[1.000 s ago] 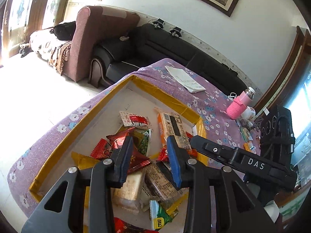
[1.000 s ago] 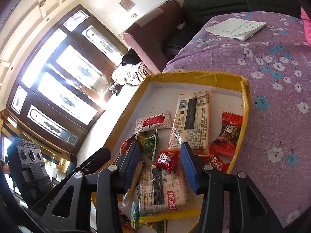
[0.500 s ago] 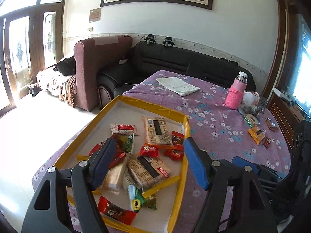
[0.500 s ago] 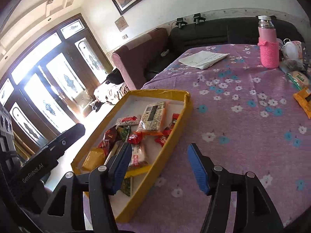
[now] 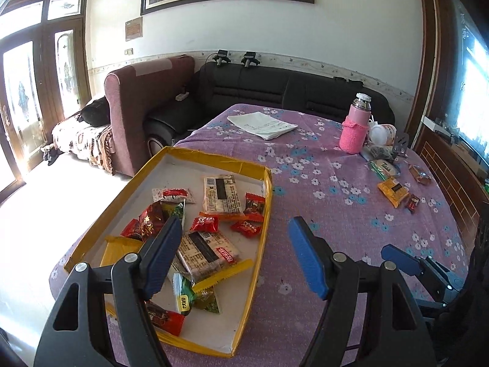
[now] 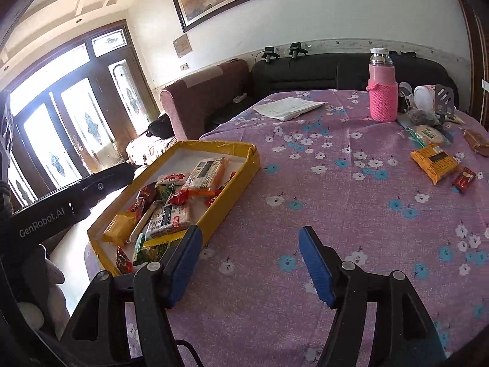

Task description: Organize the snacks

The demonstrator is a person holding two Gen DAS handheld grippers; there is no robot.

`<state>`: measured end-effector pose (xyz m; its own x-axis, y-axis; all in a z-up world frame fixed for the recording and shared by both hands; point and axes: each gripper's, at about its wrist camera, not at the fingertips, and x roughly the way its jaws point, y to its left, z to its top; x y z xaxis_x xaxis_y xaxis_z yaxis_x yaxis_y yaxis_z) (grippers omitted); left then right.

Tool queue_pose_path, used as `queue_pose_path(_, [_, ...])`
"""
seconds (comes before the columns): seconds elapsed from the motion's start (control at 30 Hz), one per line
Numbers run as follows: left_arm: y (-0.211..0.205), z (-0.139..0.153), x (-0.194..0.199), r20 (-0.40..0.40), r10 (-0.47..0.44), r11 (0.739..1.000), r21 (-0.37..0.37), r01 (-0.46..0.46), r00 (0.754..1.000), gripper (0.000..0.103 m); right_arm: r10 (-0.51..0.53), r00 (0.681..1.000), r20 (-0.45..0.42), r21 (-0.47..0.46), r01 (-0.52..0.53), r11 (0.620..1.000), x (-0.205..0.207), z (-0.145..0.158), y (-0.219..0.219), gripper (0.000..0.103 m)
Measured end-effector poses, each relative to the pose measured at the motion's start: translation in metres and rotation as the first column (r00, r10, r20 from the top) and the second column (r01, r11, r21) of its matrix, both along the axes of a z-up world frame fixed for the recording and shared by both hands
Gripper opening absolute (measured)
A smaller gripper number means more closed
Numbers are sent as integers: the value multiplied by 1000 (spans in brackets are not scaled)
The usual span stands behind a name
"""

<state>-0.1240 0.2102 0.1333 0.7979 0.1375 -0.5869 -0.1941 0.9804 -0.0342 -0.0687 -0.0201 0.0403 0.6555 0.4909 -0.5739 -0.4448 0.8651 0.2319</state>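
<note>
Left wrist view: left tool (image 5: pixel 233 250) released, jaws spread wide, nothing between them, poised over the near right edge of the yellow-rimmed tray (image 5: pixel 265 214). Tray loaded with snack packets, among them a pale cracker pack (image 5: pixel 221 194), red candies (image 5: pixel 204 224) and a green pouch (image 5: pixel 183 295). Left finger (image 5: pixel 160 253) in front of the tray's contents, right finger (image 5: pixel 305 260) over the purple flowered tabletop (image 5: pixel 321 214) beside the tray.

Right wrist view: right tool (image 6: pixel 249 263) likewise released, jaws just having opened further, empty, above bare cloth to the right of the tray's (image 6: pixel 235 189) near corner. Well apart, toward the far right: orange snack pack (image 6: pixel 434 162) with small red candy (image 6: pixel 464 179) just beside it, a green-edged packet (image 6: pixel 426 133) behind. Pink bottle (image 6: pixel 382 91) upright farther back, papers (image 6: pixel 288 107) near the far edge.
</note>
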Motion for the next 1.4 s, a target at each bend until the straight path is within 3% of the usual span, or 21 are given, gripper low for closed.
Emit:
queue_pose_path(0.33, [-5,3,-5,10,14,1000,17,-14,1000,73,10,998,54,-77,-6,997,-14,5,2,74])
queue_pose_path(0.5, [2,3,-7,20,69,997,39,-69,997,82,30,998,54,-113,-24,993,-18,-1,14,74])
queue_pose_path(1.1, [48,-11,-9,4,124,991,-53,-123,992,82,118,993,9,-217,-113,970,-14,-13,70,76])
queue_pose_path(1.4, [68,-22,-6,-19,155,984,-84,-157,988,82,141,990,-31,-224,-144,964,-17,-27,92,76])
